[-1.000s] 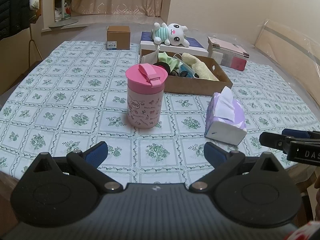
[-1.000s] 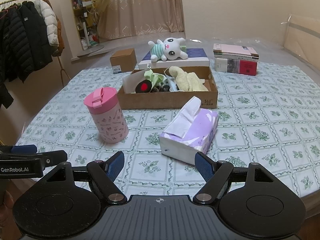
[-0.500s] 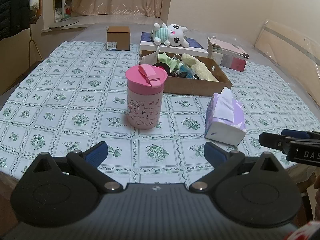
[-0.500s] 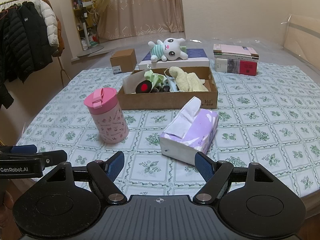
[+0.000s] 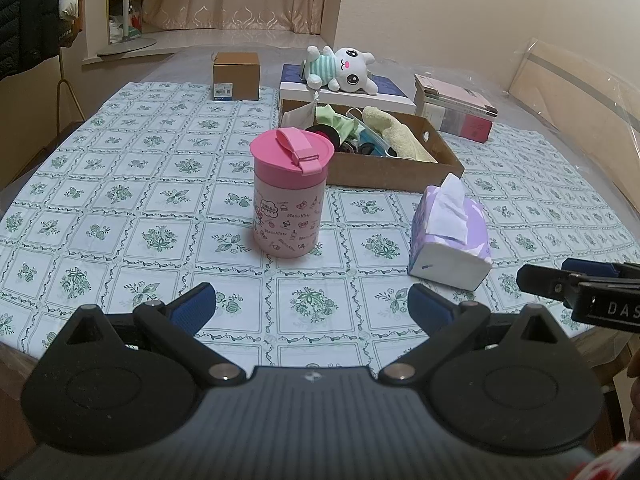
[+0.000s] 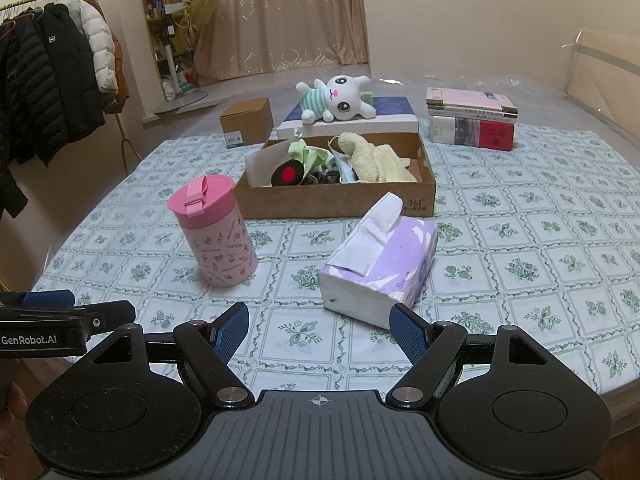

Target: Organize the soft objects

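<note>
While both the left gripper [image 5: 311, 307] and the right gripper [image 6: 319, 327] hang empty with jaws spread, the tissue pack [image 6: 380, 266], centre-frame just ahead of the right one, looks light and squashy, best pinched across its purple sides.

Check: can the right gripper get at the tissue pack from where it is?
Probably yes. The right gripper is open and empty, and the tissue pack lies just ahead of it on the tablecloth with nothing between. The pink cup stands off to the side, clear of that path.
</note>
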`<state>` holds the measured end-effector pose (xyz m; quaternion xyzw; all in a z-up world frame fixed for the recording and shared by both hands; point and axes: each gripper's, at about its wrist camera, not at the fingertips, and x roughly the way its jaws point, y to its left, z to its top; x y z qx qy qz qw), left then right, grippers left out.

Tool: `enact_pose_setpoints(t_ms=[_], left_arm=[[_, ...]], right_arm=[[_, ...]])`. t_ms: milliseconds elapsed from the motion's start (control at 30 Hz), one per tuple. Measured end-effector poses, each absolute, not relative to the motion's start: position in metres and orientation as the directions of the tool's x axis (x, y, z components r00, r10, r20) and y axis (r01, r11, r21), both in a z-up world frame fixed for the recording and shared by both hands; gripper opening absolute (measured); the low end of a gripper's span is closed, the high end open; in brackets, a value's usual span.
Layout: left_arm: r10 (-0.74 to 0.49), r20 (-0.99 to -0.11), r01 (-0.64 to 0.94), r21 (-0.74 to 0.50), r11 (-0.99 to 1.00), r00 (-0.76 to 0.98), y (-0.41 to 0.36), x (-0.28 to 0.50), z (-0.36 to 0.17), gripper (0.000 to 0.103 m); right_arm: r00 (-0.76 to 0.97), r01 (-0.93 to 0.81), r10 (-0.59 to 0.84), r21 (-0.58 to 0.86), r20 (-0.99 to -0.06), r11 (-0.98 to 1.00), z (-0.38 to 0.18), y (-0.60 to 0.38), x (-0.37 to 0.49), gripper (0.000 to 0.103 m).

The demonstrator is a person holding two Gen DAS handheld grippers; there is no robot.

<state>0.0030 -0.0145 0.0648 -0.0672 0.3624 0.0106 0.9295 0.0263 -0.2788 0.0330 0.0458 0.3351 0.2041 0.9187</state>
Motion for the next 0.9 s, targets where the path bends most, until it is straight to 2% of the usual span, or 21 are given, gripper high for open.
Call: enact_pose_setpoints(t_ms=[900], left_arm=[[-0.046, -0.678, -0.059, -0.131, 0.990, 0.733, -0.0142, 0.0045, 0.0604, 0.101]], right_arm=[[0.686, -0.343, 0.408, 0.228, -0.602, 0.911, 0.0243, -0.2765, 0.0278, 0.077]])
